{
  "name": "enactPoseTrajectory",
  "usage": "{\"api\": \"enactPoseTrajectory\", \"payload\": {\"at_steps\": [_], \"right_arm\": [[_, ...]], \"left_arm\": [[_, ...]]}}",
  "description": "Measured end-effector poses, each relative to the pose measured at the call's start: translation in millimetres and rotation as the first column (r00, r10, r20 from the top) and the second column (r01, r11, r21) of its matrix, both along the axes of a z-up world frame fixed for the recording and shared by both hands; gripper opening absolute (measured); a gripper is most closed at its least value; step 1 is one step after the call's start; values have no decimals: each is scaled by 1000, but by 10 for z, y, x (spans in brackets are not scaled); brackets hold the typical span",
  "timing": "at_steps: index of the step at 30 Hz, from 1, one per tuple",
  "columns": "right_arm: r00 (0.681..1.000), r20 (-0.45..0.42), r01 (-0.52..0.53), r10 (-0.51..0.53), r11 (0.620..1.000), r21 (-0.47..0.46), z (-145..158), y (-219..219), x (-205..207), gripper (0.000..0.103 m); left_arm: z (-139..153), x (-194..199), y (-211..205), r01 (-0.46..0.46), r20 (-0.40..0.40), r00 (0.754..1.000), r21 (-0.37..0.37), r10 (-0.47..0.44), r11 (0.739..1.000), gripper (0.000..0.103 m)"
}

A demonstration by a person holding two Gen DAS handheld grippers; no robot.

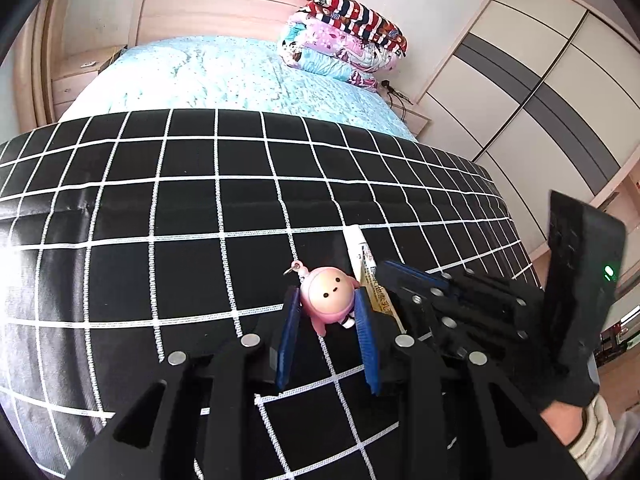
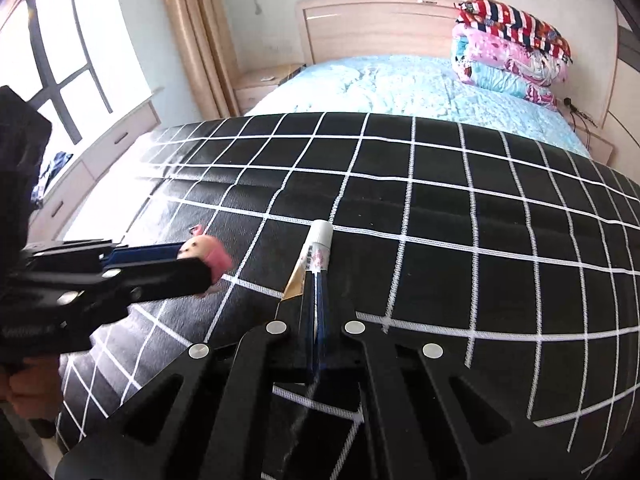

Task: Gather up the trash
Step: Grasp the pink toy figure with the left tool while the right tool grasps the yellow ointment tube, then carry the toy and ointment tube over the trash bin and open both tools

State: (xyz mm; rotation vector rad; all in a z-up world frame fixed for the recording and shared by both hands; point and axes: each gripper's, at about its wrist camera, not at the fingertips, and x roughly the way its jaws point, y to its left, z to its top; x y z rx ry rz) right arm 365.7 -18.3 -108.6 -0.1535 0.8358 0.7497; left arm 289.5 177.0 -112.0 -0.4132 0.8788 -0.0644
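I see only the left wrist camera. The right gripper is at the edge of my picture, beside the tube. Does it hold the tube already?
Observer: Yes. In the right wrist view the right gripper has its jaws shut on the flat end of the tube.
Operator: What is to the left of the bed? My picture cuts it off.
Observer: A window, with a curtain beside it and drawers below.
Operator: Is the hand behind my gripper visible?
Observer: Yes. A hand grips the handle of the left gripper, which has the pink toy between its jaws.
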Motion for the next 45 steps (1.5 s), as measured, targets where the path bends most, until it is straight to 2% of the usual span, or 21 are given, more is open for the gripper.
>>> {"api": "enactPoseTrajectory", "payload": {"at_steps": [1,2,3,4,8,10,11,12,14,25,36,45], "right_arm": [[1000,5,2,-2,1000,-5,-6,28,12,9],[1000,8,4,-4,1000,-8,-10,45,22,24],[1000,8,8,-8,1000,-6,-12,41,26,35],[1000,9,13,-13,1000,0,-12,44,33,36],[1000,2,22,-22,1000,14,-11,53,50,36],[999,23,23,-23,1000,-10,-15,107,34,36],[999,42,22,-21,999,-29,-12,142,13,33],[998,54,20,-17,999,-42,-10,169,-4,24],[998,56,14,-12,999,-47,-6,176,-12,21],[999,37,19,-18,1000,-7,121,-87,-174,20],[996,79,26,-28,999,25,338,-499,-664,20],[994,104,27,-32,998,49,465,-823,-1045,20]], "left_arm": [[14,-15,6,-2,4,1000,3,2,1000,27],[23,-25,9,-2,6,1000,2,2,1000,27],[31,-38,18,-2,7,1000,0,2,1000,27],[40,-60,31,-1,9,1000,3,1,1000,27],[31,-116,43,-6,10,1000,1,6,1000,27],[10,-128,48,-7,3,1000,4,7,1000,27],[10,-140,46,-10,2,1000,6,10,1000,27],[10,-156,44,-10,4,1000,7,10,1000,27],[16,-199,30,-12,5,1000,12,12,1000,27],[270,-462,-213,-5,39,999,67,2,998,27],[509,-916,-542,0,75,997,96,-7,995,27],[594,-1351,-798,15,94,995,104,-25,994,27]]}}
